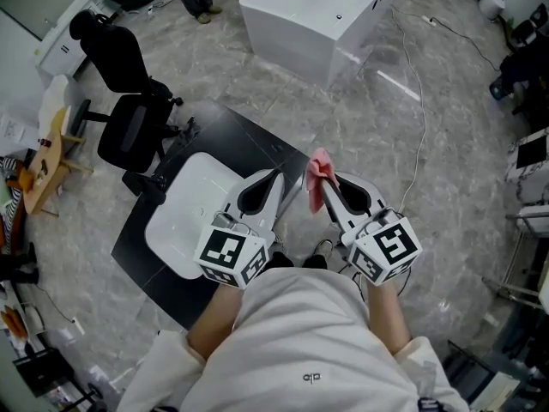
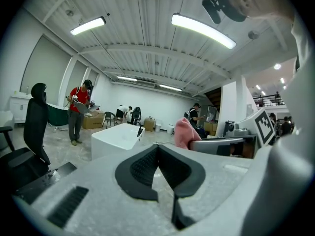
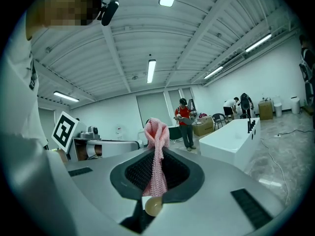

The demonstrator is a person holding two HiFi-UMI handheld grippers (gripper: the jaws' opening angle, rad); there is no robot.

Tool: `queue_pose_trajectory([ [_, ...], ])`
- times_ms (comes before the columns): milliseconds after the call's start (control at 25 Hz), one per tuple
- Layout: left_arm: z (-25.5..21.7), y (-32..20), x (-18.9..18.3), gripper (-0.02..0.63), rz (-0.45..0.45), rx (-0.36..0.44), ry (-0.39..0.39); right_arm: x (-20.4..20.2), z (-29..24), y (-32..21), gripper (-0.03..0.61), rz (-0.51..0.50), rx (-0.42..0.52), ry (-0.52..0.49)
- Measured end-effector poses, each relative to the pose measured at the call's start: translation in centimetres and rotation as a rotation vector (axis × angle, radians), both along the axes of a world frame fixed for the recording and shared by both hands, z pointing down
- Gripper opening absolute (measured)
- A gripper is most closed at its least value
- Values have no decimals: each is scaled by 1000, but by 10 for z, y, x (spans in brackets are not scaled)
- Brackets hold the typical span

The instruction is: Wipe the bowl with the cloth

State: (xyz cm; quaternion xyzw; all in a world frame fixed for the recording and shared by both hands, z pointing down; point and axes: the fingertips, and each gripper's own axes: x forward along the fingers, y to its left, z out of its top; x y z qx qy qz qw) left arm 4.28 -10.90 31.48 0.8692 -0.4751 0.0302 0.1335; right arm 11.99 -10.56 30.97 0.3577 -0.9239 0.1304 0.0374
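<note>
Both grippers are held level, side by side in front of the person. My right gripper (image 1: 328, 184) is shut on a pink knitted cloth (image 1: 317, 177). In the right gripper view the cloth (image 3: 157, 154) stands up out of the jaw tips and runs back between the black pads (image 3: 179, 173). My left gripper (image 1: 278, 176) is shut with nothing in it; its pads (image 2: 140, 168) meet at the tip. The cloth (image 2: 185, 132) shows to its right. Below the left gripper, a white rounded bowl-like basin (image 1: 182, 217) lies on a black mat (image 1: 249, 136).
A white bathtub (image 1: 313, 20) stands on the marble floor ahead, with a cable (image 1: 420, 118) trailing to its right. A black office chair (image 1: 129, 101) is to the left of the mat. Several people (image 2: 76, 112) stand at the far wall near boxes.
</note>
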Motion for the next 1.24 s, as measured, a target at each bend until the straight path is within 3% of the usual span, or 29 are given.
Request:
queue_pose_trajectory([
  [1240,12,0,-3,11,-27,-42,-28,4,2,-1,28,10,25,42],
])
